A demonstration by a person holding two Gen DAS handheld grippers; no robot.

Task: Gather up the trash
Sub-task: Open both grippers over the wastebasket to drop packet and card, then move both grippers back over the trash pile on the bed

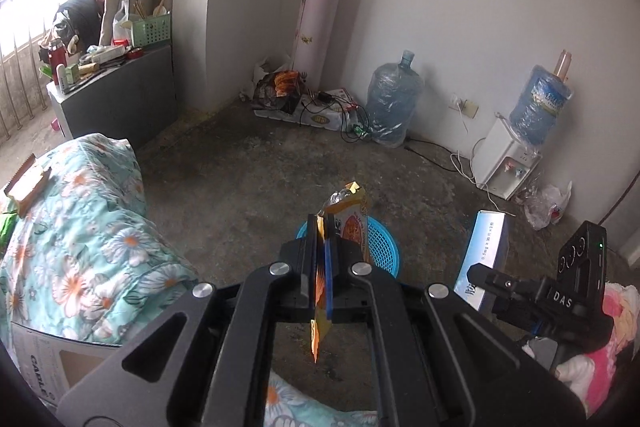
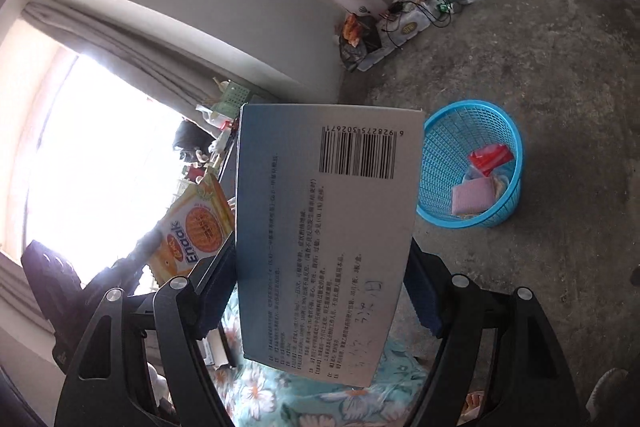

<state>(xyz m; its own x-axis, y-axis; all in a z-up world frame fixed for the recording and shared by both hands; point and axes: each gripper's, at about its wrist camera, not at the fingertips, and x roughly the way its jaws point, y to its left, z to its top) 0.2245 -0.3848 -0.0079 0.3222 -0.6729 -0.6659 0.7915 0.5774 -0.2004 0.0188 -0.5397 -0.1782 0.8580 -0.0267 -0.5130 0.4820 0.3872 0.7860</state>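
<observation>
My left gripper (image 1: pixel 320 227) is shut on a crumpled yellow-orange snack wrapper (image 1: pixel 354 219), which sticks up past the fingertips and hangs down behind them. On the concrete floor just beyond it stands a blue mesh basket (image 1: pixel 384 247). In the right wrist view that basket (image 2: pixel 516 147) holds a red wrapper (image 2: pixel 490 155) and a pink pack (image 2: pixel 470 197). My right gripper (image 2: pixel 320 267) is shut on a flat blue-white carton (image 2: pixel 320 227) with a barcode, held left of the basket. The carton (image 1: pixel 486 247) also shows at the right of the left wrist view.
A floral quilt (image 1: pixel 92 227) covers a bed at the left. Along the far wall stand a rolled mat (image 1: pixel 318 23), a water jug (image 1: pixel 394 99), a dispenser (image 1: pixel 506 163) with trailing cables, and a plastic bag (image 1: pixel 546 205). A cluttered dark cabinet (image 1: pixel 120 95) stands by the window.
</observation>
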